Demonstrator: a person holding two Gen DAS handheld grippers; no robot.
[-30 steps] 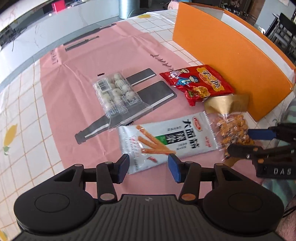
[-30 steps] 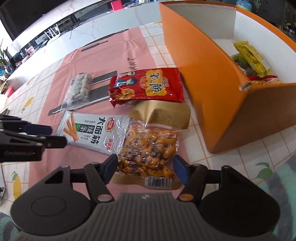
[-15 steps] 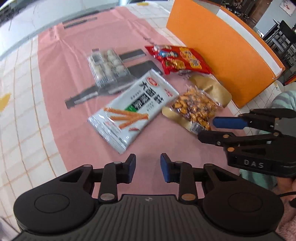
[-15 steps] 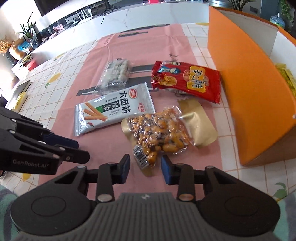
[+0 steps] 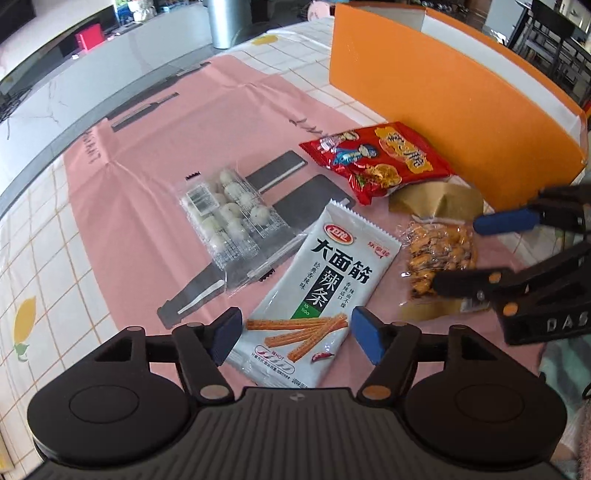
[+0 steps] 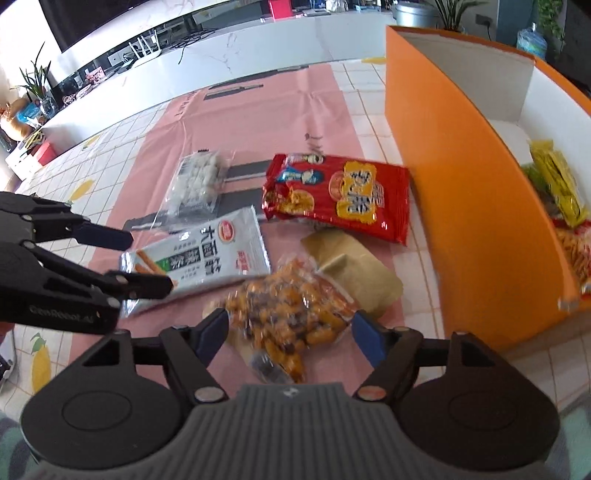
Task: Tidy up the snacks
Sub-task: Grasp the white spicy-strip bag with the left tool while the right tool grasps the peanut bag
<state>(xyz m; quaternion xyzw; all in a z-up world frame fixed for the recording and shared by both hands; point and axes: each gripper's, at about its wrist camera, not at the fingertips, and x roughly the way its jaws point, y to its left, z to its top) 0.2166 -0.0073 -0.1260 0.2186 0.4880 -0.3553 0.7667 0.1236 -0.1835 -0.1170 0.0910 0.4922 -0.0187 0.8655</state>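
My left gripper is open, its blue pads either side of the near end of the white spicy-strip packet, not closed on it. My right gripper is open around the near end of the clear bag of orange nuts with a gold top. It shows in the left wrist view over that nut bag. The left gripper shows in the right wrist view over the white packet. A red snack bag and a clear pack of white balls lie beyond.
An orange box stands on the right with yellow and red snacks inside. All loose snacks lie on a pink mat over a tiled tablecloth. A grey cylinder stands far back.
Both grippers opened wide from nearly closed and moved forward and down, the left onto the white packet, the right onto the nut bag.
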